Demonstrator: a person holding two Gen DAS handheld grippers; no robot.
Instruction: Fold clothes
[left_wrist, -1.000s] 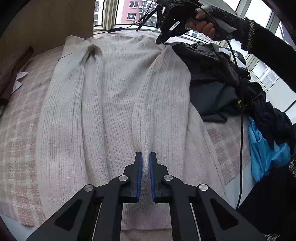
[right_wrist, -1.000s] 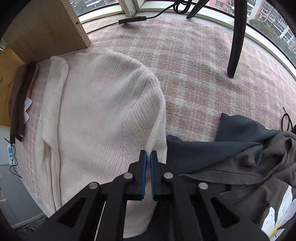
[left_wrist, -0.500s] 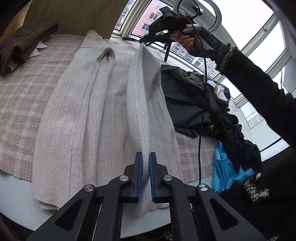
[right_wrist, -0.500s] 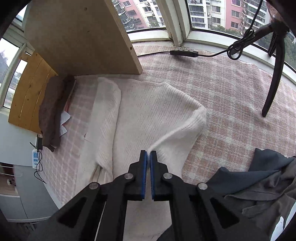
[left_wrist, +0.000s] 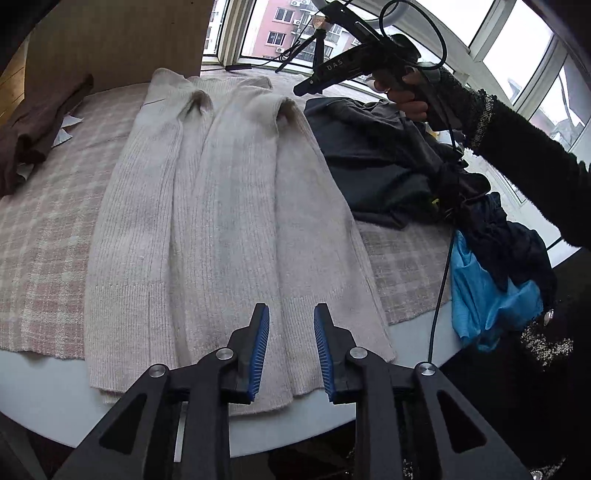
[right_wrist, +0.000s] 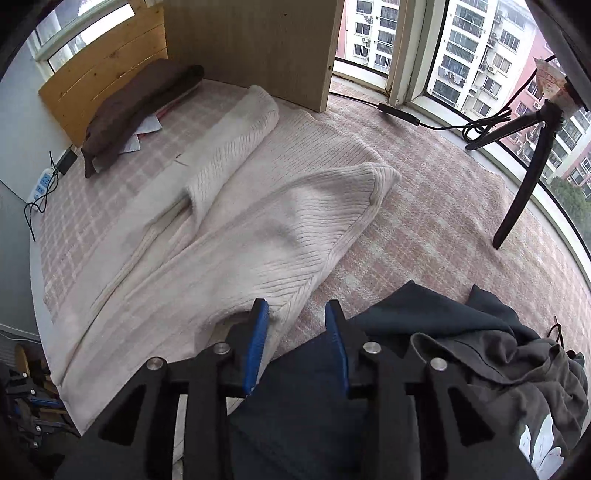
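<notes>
I'm hovering both tongs released: left tongs (left_wrist: 289, 339) over the hem of the cream sweater (left_wrist: 229, 221), lying lengthwise on the bed (left_wrist: 40, 236), right tongs (right_wrist: 297, 343) by its shoulder. Side folds look done; next I'm judging a hem-to-collar fold, needing fresh grips.

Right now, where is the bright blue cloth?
In the left wrist view, the bright blue cloth hangs at the table's right edge, under the dark clothes pile, right of the cream sweater.
</notes>
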